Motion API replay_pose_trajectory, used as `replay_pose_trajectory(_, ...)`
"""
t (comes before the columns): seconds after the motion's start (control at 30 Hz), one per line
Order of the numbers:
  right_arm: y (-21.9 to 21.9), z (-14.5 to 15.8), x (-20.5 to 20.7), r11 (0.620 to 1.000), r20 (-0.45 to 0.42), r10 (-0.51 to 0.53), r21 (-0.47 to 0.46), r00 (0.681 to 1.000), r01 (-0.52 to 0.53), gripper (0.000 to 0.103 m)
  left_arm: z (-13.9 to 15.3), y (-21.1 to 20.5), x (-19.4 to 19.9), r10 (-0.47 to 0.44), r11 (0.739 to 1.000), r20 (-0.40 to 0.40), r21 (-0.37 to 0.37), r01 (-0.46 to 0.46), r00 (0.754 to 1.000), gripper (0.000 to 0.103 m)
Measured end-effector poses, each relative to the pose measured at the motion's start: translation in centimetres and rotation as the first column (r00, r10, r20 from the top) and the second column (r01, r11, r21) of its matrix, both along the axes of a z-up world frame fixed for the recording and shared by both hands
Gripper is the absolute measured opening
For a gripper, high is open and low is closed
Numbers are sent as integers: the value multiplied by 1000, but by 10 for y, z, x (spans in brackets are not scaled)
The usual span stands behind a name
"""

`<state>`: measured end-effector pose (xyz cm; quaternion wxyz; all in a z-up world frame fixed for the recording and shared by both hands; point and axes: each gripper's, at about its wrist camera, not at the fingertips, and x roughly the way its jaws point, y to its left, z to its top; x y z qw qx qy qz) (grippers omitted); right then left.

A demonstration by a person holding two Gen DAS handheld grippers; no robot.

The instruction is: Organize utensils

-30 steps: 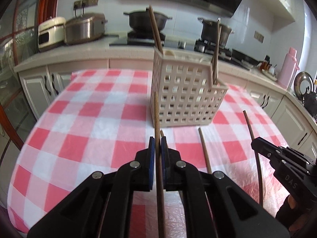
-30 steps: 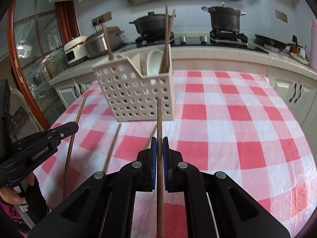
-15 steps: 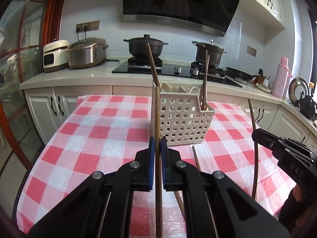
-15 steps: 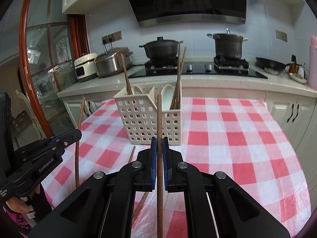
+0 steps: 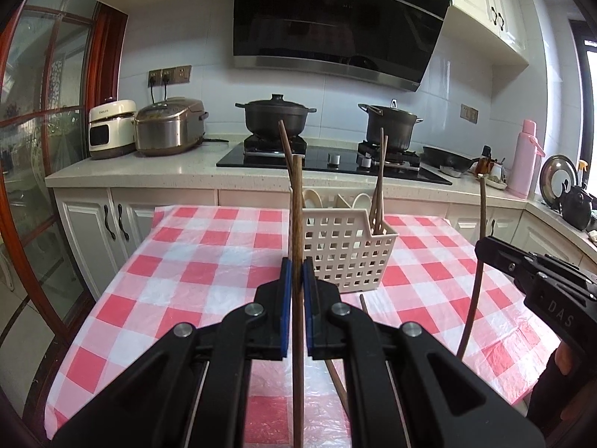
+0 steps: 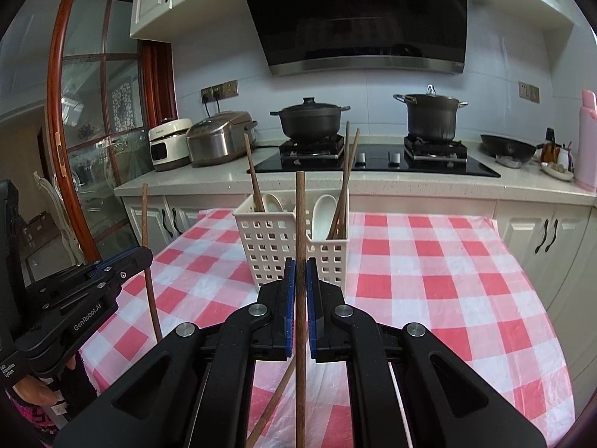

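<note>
Utensils: 3 chopsticks (image 6: 347, 183) and some spoons (image 6: 324, 205) stand in the basket (image 5: 347, 250) at frame centre; left claw (image 5: 297, 280) and right claw (image 6: 300, 280) each pinch 1 chopstick, 1 more chopstick (image 5: 337, 366) lies on the tabletop (image 5: 194, 272)

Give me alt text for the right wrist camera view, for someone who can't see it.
The right gripper is shut on a wooden chopstick held upright over a red-and-white checked tablecloth, in front of a white slotted utensil basket holding chopsticks and white spoons. At left, the left gripper holds another chopstick; one more chopstick lies on the cloth.
</note>
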<state>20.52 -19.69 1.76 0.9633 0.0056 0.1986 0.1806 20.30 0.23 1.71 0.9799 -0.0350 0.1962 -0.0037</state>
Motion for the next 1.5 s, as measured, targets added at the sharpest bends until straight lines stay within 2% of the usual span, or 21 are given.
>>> replay_pose_trajectory(0.4,2,10,-12,1000,49,-15,-16,999,16,6,8,2,-8,1,1000,28,6,-1,1000,6)
replay_pose_trajectory(0.97,6,15,-1,999,76,-16,-30,997,18,6,13,2,-7,-7,1000,39,16,6,999,6)
replay_pose_trajectory(1.5,7,39,41,999,73,-36,-15,997,37,6,41,-6,16,-28,999,66,38,25,997,6)
